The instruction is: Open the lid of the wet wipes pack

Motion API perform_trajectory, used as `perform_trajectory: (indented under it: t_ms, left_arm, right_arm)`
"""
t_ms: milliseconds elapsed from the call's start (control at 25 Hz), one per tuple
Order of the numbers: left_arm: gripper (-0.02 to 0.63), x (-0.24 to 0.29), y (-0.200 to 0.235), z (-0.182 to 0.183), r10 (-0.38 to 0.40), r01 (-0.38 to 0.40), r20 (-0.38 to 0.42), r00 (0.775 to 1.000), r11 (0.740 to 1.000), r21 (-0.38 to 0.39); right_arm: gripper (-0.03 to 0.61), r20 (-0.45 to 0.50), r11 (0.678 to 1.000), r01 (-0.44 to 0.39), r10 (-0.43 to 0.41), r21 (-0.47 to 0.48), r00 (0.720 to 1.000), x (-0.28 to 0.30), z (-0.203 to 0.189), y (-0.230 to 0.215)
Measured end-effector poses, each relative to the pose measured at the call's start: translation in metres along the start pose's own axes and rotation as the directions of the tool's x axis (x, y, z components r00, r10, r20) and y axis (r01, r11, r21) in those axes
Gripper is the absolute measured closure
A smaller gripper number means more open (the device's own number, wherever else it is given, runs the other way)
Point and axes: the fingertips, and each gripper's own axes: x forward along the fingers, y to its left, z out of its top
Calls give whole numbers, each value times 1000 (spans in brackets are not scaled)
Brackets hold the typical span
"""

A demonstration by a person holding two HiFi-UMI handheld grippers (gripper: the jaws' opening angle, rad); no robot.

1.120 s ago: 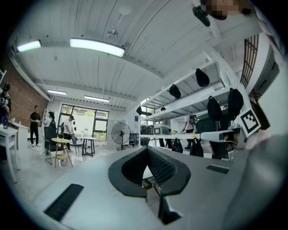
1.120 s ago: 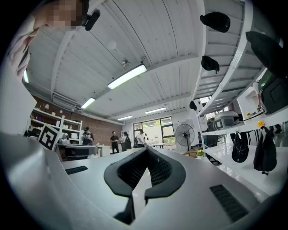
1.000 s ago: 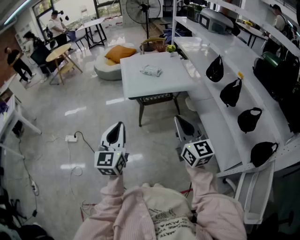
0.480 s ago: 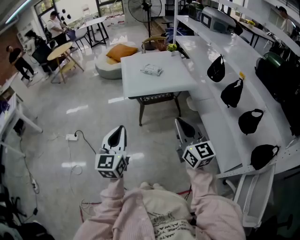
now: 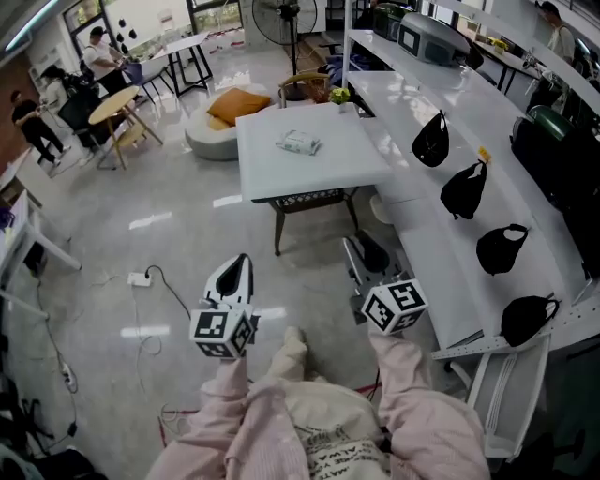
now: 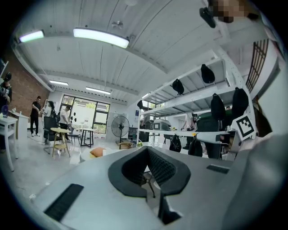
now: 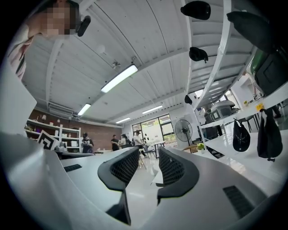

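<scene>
The wet wipes pack (image 5: pixel 300 142) lies flat on the white square table (image 5: pixel 281 178), far ahead of both grippers. My left gripper (image 5: pixel 234 266) is held over the floor, well short of the table, and its jaws meet at the tips with nothing in them (image 6: pixel 146 150). My right gripper (image 5: pixel 364 249) hovers beside it, near the white bench. Its jaws are opening, and the right gripper view shows a clear gap (image 7: pixel 148 155) with nothing between the pads. The pack shows in neither gripper view.
A long white bench (image 5: pixel 431 253) with several black caps (image 5: pixel 430 139) runs along the right. A power strip (image 5: pixel 142 277) and cable lie on the floor at the left. A cushion seat (image 5: pixel 230 108), a fan (image 5: pixel 279 19) and people at tables stand beyond.
The right gripper's jaws have parted from shut. Both grippers have sunk a little, the table has drawn slightly nearer, and a foot now shows between the sleeves.
</scene>
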Motion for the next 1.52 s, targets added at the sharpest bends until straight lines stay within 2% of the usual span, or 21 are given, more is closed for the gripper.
perform_trajectory:
  t_ms: [320,560,840,1000,1120,1240,1520]
  left_arm:
    - [614,63,25,-13,-7,6,-23,1000,999,-37]
    - [614,130,59,-20,-20,17,-56,998,998,-57]
    - [614,207,107,-22,-34,26,-77,996,995,-100]
    - [614,241,127,-24,-63,55,-76,995,993,-109]
    - [614,259,139,-24,-84,76,-75,994,991,-109]
    - [614,270,150,-26,-70,63,-91,993,995,-76]
    - [614,287,168,-46,-58,43,-129,990,992,-119]
  right_arm:
    - [456,-31,1000,18,-17,8,999,49,-17,-38]
    - [456,-47,998,55,-53,34,997,113,-30,-75]
    - [456,-75,997,75,-73,21,994,188,-40,-105]
    - [456,-78,997,61,-58,37,995,224,-45,-115]
    - [456,-77,997,64,-61,42,995,245,-50,-119]
    - [456,-82,997,58,-54,49,995,263,-57,-124]
    - [456,-120,996,52,-42,78,992,290,-75,-133]
